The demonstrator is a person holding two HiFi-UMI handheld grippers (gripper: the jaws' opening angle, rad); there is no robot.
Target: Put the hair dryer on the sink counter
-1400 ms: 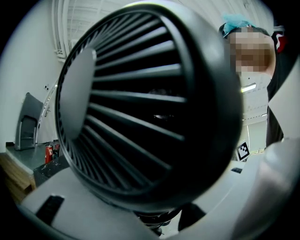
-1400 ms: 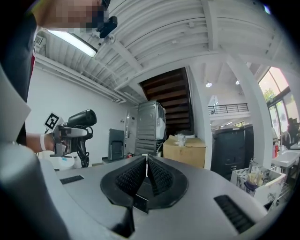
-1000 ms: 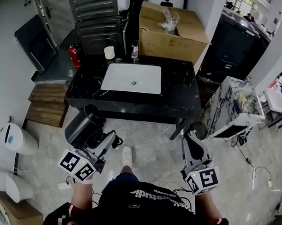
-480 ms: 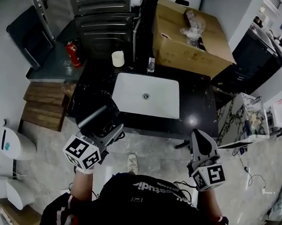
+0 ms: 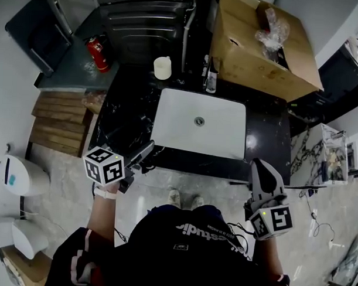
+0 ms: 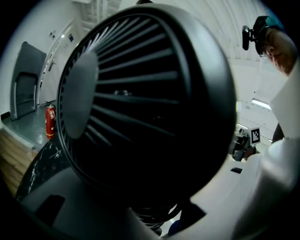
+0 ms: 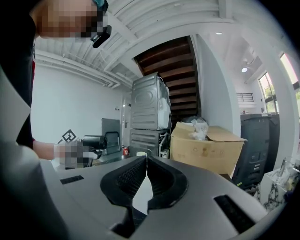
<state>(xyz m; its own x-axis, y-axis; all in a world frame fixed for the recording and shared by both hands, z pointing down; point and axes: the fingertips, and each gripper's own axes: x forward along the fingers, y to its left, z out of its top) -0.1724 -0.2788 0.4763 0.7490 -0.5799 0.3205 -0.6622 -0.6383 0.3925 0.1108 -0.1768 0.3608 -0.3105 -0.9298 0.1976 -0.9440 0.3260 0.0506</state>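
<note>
The black hair dryer (image 6: 140, 108) fills the left gripper view, its round ribbed rear grille facing the camera. My left gripper (image 5: 137, 154) is shut on it and holds it over the left part of the black marble sink counter (image 5: 267, 134), beside the white basin (image 5: 200, 122). In the head view the dark dryer blends into the counter. It also shows at the left of the right gripper view as the hair dryer (image 7: 93, 141). My right gripper (image 5: 259, 167) hangs at the counter's front right edge, shut, with nothing between its pads.
A faucet (image 5: 211, 82) and a white cup (image 5: 163, 67) stand behind the basin. A large cardboard box (image 5: 258, 45) sits at the back right, stacked machines (image 5: 148, 21) behind. A red fire extinguisher (image 5: 97, 51) and wooden steps (image 5: 59, 120) are to the left.
Both hands have come forward to the counter. The left gripper carried the hair dryer from in front of the counter to over its left part, and lower.
</note>
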